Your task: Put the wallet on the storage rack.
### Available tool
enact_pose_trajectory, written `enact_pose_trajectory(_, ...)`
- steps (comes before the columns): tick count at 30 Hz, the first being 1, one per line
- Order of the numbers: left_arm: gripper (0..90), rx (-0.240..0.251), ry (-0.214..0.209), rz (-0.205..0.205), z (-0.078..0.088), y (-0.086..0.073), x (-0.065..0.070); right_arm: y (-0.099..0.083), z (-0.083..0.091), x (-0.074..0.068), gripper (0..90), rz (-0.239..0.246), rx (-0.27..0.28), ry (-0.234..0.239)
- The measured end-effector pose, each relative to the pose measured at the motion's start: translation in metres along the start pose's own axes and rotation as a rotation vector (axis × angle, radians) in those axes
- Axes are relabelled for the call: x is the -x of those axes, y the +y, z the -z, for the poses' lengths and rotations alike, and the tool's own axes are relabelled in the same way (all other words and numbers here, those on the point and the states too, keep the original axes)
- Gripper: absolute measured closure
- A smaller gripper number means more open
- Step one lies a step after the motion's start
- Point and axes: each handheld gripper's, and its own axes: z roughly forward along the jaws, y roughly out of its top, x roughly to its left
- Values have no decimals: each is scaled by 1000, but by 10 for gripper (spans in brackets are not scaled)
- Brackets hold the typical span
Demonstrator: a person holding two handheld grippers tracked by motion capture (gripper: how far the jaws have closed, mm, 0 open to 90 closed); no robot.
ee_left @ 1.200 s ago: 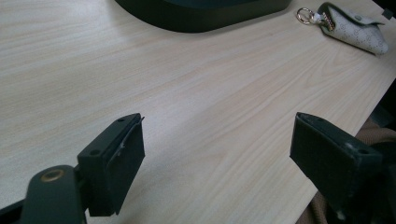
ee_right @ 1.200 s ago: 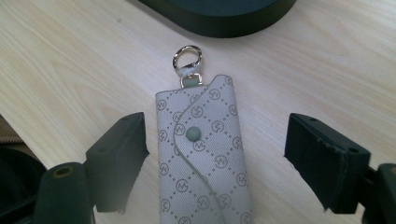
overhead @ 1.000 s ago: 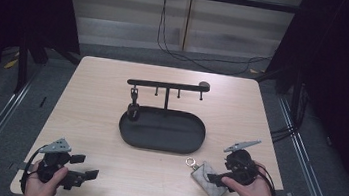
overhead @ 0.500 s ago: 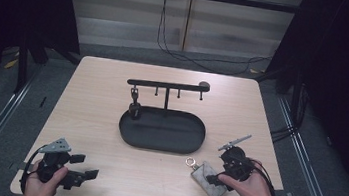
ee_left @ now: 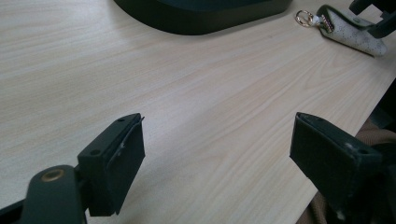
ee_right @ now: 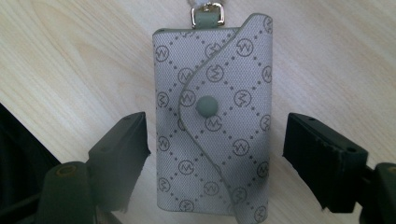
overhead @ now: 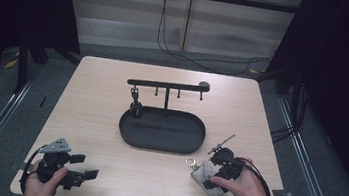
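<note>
Now my right tool [ee_right: 212, 144] hangs over the key pouch [ee_right: 215, 121] lying flat on the desk [overhead: 113, 90], jaws apart on either side so I can clamp its long edges.

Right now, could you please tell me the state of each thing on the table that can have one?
Grey patterned key pouch: flap snapped shut, lying flat between the right tool's jaws, untouched.
Right tool: open, jaws just closing slightly.
Left tool: open, nothing between.
Black oval tray: nothing lying in it.
</note>
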Motion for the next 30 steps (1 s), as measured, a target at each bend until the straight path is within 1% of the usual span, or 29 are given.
enact_pose_trajectory(3,176,-1,-2,-1,0,0,0,2,-2,0,222,4,-17,-2)
enact_pose_trajectory(5,176,0,-1,0,0,0,0,2,-3,1,226,-5,-23,-1)
enact_pose_trajectory(7,176,-2,-3,-1,0,0,0,3,-4,2,230,1,-29,0)
enact_pose_trajectory(8,176,-6,-6,-2,0,0,0,3,-5,1,232,-4,-33,3)
enact_pose_trajectory(9,176,-8,-4,-2,-1,0,0,4,-6,2,233,11,-43,-3)
enact_pose_trajectory(10,176,-13,-9,-1,-1,0,0,4,-7,1,239,8,-50,2)
enact_pose_trajectory(12,176,-15,-10,2,-1,0,0,5,-11,0,247,22,-71,-6)
enact_pose_trajectory(14,176,-17,-13,-4,-1,0,0,7,-14,-2,247,27,-92,-9)
enact_pose_trajectory(17,176,-16,-10,4,-1,0,0,8,-18,-3,255,36,-107,-16)
enact_pose_trajectory(19,176,-17,-10,1,-1,0,0,9,-21,-4,255,36,-117,-21)
enact_pose_trajectory(20,176,-17,-11,-2,-1,0,-1,9,-22,-5,250,38,-121,-22)
enact_pose_trajectory(21,176,-16,-12,4,-1,0,0,9,-23,-5,256,44,-122,-29)
enact_pose_trajectory(22,176,-16,-11,4,-2,0,0,9,-23,-6,259,39,-122,-32)
enact_pose_trajectory(23,176,-20,-12,1,-2,0,-1,9,-23,-7,260,48,-122,-39)
enact_pose_trajectory(27,176,-19,-11,0,-1,0,0,10,-23,-8,277,39,-131,-48)
enact_pose_trajectory(30,176,-17,-11,-1,-2,0,-1,11,-22,-8,303,30,-132,-44)
